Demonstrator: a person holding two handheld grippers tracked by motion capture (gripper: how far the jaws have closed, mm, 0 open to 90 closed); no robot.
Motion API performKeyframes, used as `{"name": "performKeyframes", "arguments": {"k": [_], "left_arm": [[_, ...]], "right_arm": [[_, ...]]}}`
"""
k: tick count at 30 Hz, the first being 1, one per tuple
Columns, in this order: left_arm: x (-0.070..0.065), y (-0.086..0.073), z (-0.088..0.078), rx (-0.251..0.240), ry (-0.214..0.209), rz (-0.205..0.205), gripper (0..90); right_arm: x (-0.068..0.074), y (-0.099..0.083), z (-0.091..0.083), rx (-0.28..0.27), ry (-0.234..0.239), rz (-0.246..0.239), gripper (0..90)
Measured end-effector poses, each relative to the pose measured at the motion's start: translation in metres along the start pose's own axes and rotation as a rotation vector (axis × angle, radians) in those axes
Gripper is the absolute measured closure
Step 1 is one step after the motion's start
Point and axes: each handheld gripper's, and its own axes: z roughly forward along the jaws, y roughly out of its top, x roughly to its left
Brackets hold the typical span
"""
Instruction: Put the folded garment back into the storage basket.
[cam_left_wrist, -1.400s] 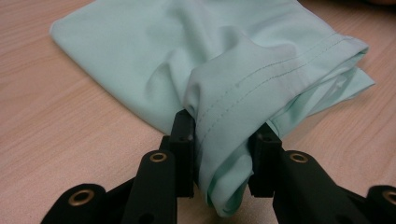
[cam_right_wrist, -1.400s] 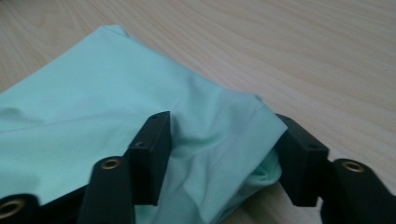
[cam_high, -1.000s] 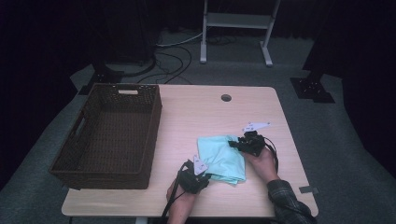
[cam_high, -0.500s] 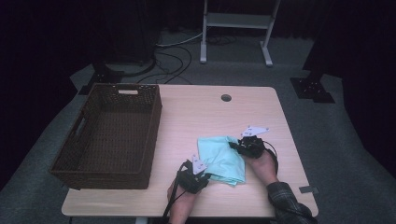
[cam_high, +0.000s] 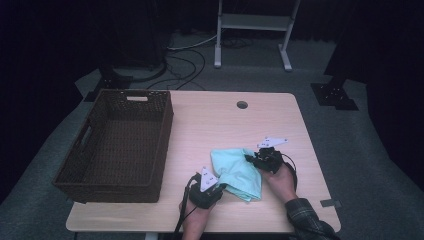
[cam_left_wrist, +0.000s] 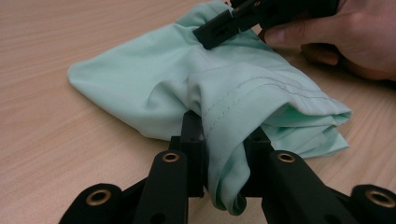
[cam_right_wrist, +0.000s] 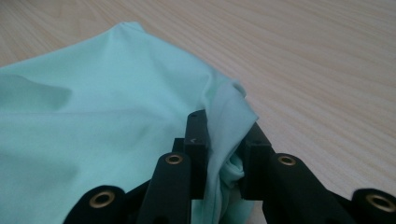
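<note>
A mint-green cloth lies bunched on the wooden table, near its front edge. My left gripper holds the cloth's near left edge. In the left gripper view a stitched hem fold sits pinched between the two black jaws, which have just been closing on it. My right gripper grips the cloth's far right corner. In the right gripper view a gathered corner is squeezed between its jaws. The right gripper's jaw and hand also show at the top of the left gripper view.
A dark woven basket with nothing in it stands on the left half of the table, close to my left hand. A cable hole sits near the table's far edge. A metal stand's legs are on the floor beyond.
The right gripper has drawn slightly nearer the person with the cloth's corner. The left hand has kept its place on the cloth's near edge.
</note>
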Motion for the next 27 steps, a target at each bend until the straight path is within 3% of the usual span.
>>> {"name": "performKeyframes", "arguments": {"k": [9, 20, 27], "left_arm": [[0.002, 0.002, 0.002, -0.105, -0.007, 0.015, 76.4], [0.005, 0.005, 0.008, -0.208, -0.028, 0.015, 76.4], [0.007, 0.009, 0.012, -0.258, -0.014, 0.003, 76.7]], "right_arm": [[0.004, -0.001, -0.001, 0.001, 0.02, 0.012, 77.1], [0.019, -0.002, -0.005, 0.015, 0.011, -0.034, 78.6], [0.029, 0.0, -0.006, 0.026, 0.018, -0.051, 79.6]]}}
